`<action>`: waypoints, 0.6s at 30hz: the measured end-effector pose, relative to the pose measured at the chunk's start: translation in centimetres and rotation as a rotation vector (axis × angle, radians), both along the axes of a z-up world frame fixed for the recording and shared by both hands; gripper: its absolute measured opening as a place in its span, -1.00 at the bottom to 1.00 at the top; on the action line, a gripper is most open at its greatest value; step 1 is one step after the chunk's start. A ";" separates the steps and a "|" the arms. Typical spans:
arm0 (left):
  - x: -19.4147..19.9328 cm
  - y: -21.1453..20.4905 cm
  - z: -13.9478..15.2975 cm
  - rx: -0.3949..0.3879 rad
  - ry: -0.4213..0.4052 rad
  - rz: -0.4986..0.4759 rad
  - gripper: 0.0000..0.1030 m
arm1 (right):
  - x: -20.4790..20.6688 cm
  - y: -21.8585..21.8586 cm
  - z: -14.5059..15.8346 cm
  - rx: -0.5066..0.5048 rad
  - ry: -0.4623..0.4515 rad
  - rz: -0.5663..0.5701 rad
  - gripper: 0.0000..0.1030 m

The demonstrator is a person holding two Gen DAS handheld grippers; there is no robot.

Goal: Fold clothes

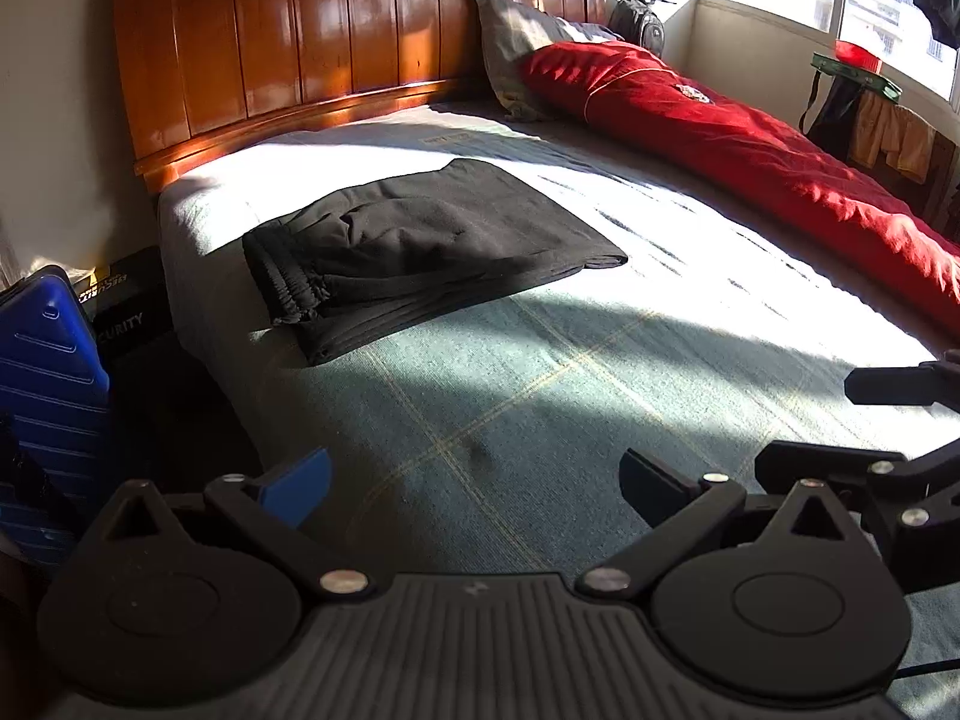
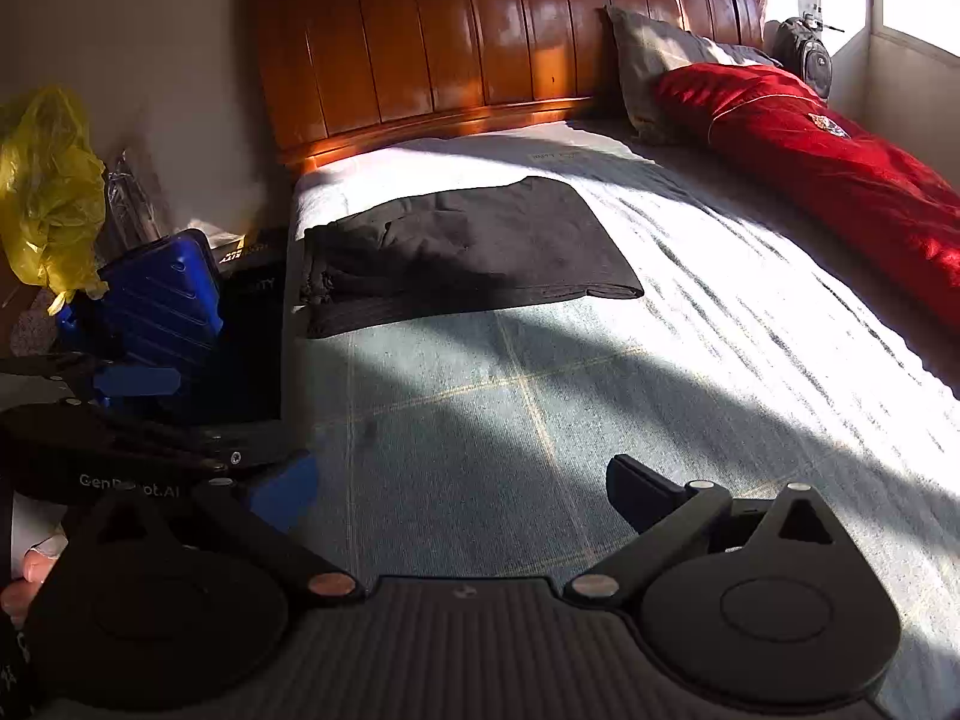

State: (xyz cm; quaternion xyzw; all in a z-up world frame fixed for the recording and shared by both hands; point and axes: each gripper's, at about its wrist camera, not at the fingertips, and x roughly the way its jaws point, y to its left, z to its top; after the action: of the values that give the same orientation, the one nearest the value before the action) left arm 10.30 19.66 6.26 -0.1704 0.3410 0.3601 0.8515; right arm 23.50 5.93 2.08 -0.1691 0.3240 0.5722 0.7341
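Folded black trousers (image 1: 420,246) (image 2: 474,252) lie flat on the bed (image 1: 540,372) (image 2: 570,408) near its left edge, elastic waistband toward the left. My left gripper (image 1: 474,483) hovers over the bedsheet well short of the trousers, open, with nothing between its fingers. My right gripper (image 2: 462,486) is also open and empty, at a similar distance from the trousers. The right gripper's black fingers (image 1: 888,387) show at the right edge of the left wrist view. The left gripper's body (image 2: 132,444) shows at the left of the right wrist view.
A wooden headboard (image 1: 336,42) stands behind the bed. A grey pillow (image 1: 522,42) and a red quilt (image 1: 750,144) run along the bed's right side. A blue suitcase (image 2: 162,294), dark boxes (image 1: 129,306) and a yellow plastic bag (image 2: 48,192) sit left of the bed.
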 end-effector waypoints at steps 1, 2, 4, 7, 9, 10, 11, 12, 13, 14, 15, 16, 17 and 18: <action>0.0 0.1 0.0 -0.006 -0.002 0.004 0.99 | 0.0 0.0 0.1 0.002 -0.005 -0.001 1.00; -0.1 0.1 0.1 -0.013 -0.004 0.008 0.99 | 0.0 0.0 0.2 0.003 -0.009 -0.002 1.00; -0.1 0.1 0.1 -0.023 -0.009 0.010 0.99 | 0.0 0.1 0.2 0.004 -0.010 -0.001 1.00; -0.3 0.0 0.2 -0.017 -0.013 0.024 0.99 | 0.0 0.1 0.3 0.007 -0.009 -0.001 1.00; -0.4 0.0 0.4 -0.017 -0.018 0.029 0.99 | -0.1 0.2 0.3 0.002 -0.011 0.004 1.00; -0.5 0.0 0.4 -0.020 -0.022 0.029 0.99 | -0.2 0.3 0.3 -0.002 -0.012 0.006 1.00; -0.5 0.1 0.5 -0.023 -0.026 0.031 0.99 | -0.3 0.4 0.2 -0.010 -0.015 0.010 1.00; -0.6 0.1 0.5 -0.028 -0.029 0.036 0.99 | -0.5 0.5 0.2 -0.016 -0.020 0.012 1.00; -0.6 0.2 0.6 -0.032 -0.032 0.041 0.99 | -0.6 0.6 0.2 -0.021 -0.029 0.013 1.00; -0.7 0.2 0.6 -0.037 -0.034 0.046 0.99 | -0.8 0.8 0.2 -0.026 -0.036 0.013 1.00; -0.8 0.2 0.6 -0.040 -0.033 0.050 0.99 | -0.9 0.9 0.2 -0.029 -0.042 0.015 1.00; -0.8 0.2 0.7 -0.043 -0.030 0.054 0.99 | -1.0 1.1 0.3 -0.032 -0.047 0.016 1.00; -0.9 0.2 0.7 -0.042 -0.027 0.060 0.99 | -1.0 1.2 0.3 -0.032 -0.049 0.017 1.00; -1.1 0.1 0.8 -0.037 -0.022 0.073 0.99 | -1.0 1.4 0.3 -0.033 -0.048 0.017 1.00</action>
State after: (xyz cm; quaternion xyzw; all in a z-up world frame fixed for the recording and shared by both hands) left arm 9.19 19.78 7.09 -0.2023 0.3318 0.3829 0.8381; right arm 22.48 7.29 2.37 -0.1977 0.3141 0.5689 0.7339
